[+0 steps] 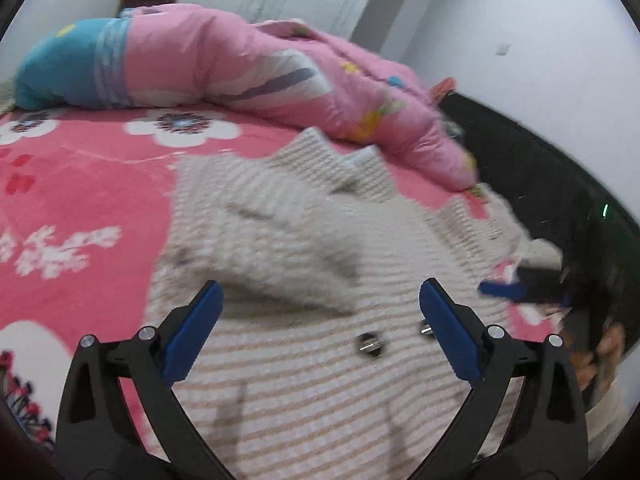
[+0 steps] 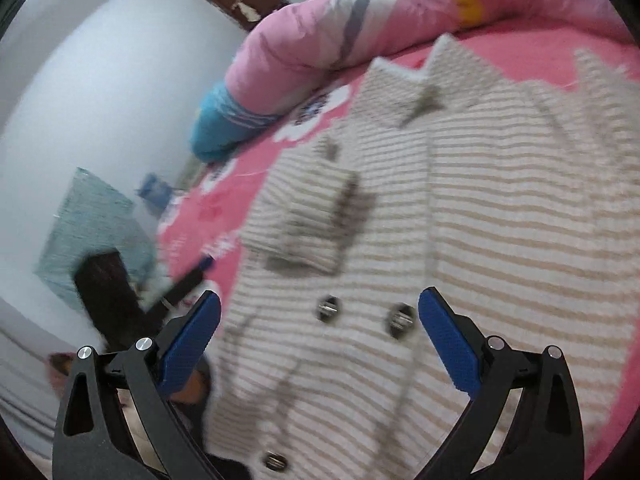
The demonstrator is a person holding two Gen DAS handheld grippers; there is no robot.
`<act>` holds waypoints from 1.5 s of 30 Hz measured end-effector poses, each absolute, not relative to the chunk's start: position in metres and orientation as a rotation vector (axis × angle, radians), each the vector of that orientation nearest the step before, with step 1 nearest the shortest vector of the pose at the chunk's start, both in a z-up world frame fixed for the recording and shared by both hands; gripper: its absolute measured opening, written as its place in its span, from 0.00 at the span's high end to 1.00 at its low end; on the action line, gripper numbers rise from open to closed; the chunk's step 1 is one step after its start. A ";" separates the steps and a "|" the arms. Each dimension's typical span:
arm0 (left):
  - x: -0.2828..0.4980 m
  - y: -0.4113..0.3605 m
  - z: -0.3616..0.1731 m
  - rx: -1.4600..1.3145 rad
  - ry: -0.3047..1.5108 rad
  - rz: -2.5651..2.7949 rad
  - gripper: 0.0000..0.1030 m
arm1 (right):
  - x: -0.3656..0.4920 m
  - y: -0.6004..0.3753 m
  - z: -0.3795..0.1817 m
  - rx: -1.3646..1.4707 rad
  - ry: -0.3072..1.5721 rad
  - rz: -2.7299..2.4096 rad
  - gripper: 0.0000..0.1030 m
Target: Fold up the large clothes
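Bed (image 1: 80, 184): big and pink with white flowers. It holds everything.
Quilt (image 1: 224, 60): a puffy pink heap at twelve o'clock, past the coat.
Coat (image 1: 320, 380): striped, cream and tan, lying flat on the bed. Its long way runs from the collar (image 1: 340, 164) at twelve o'clock down to six o'clock.
Sleeve (image 1: 280, 248): folded over the coat's front, just ahead of the left jaws.
Buttons (image 2: 330, 308): shiny, near the middle.
Left gripper (image 1: 320, 332): jaws wide apart, nothing between them, over the coat.
Right gripper (image 2: 320, 336): jaws wide apart, holding nothing, over the buttons.
Nearer hand: the left looks closest to the sleeve. The other side of the coat, at three o'clock in the right view, likely goes next.
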State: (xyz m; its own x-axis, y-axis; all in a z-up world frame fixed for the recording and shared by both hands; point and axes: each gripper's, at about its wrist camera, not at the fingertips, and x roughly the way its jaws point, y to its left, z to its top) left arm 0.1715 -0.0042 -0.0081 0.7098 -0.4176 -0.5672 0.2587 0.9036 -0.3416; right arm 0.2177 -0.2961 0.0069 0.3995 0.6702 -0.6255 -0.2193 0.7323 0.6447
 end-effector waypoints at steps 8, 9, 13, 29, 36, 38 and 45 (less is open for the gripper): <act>0.204 0.025 -0.057 -0.177 0.847 -0.024 0.08 | 0.285 -0.250 -0.038 0.667 1.153 0.664 0.19; 0.209 0.029 -0.060 -0.196 0.853 -0.006 0.08 | 0.291 -0.246 -0.046 0.667 1.176 0.649 0.23; 0.226 0.039 -0.074 -0.245 0.892 0.040 0.08 | 0.305 -0.226 -0.074 0.625 1.252 0.614 0.52; 0.232 0.040 -0.088 -0.248 0.919 0.058 0.08 | 0.259 -0.299 0.102 0.416 0.764 0.451 0.95; 0.233 0.038 -0.088 -0.233 0.926 0.066 0.08 | 0.272 -0.300 0.046 0.492 0.995 0.499 0.70; 0.235 0.037 -0.083 -0.232 0.925 0.069 0.08 | 0.279 -0.284 0.014 0.521 1.077 0.536 0.56; 0.266 0.036 -0.066 -0.212 0.899 0.106 0.08 | 0.320 -0.238 -0.057 0.578 1.228 0.531 0.56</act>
